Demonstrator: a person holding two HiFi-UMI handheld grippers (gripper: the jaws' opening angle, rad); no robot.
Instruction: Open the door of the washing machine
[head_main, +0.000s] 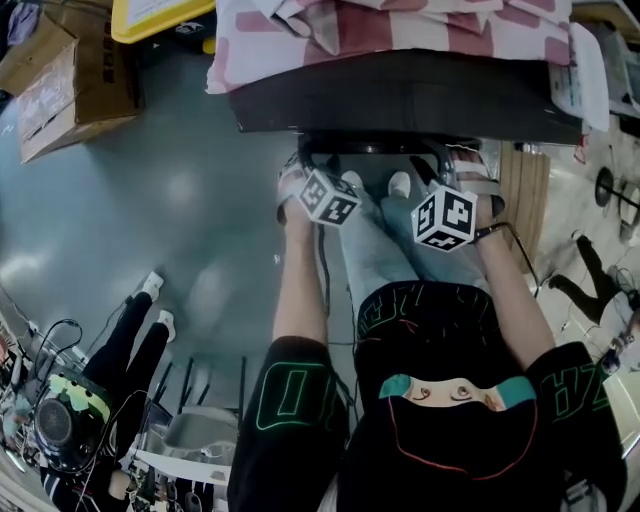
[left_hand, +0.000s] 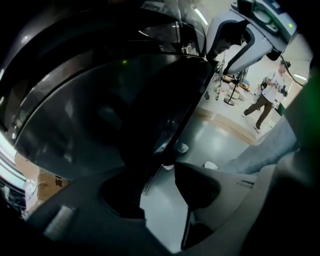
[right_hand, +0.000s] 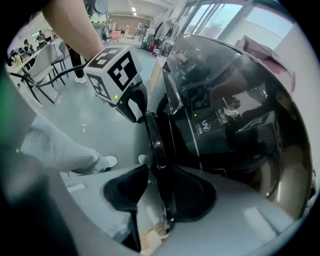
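Low at washing machine (head_main: 400, 100) front: door (right_hand: 235, 125), dark domed glass. Judging stiff, hinged, slick, fairly heavy, so take it by the rim (right_hand: 156, 145). Jaws of right gripper (right_hand: 160, 192) spread, straddling rim, no clamp. Same for left gripper (left_hand: 157, 192): spread, door edge between. Head view hides door and jaws, adds checked cloth (head_main: 400, 30) on top.

top edge cutting off pink-and-white checked cloth (head_main: 400, 30) | upper-left corner cropping brown cardboard box (head_main: 70, 90) | shadow obscuring round dark glass door (left_hand: 100, 115)
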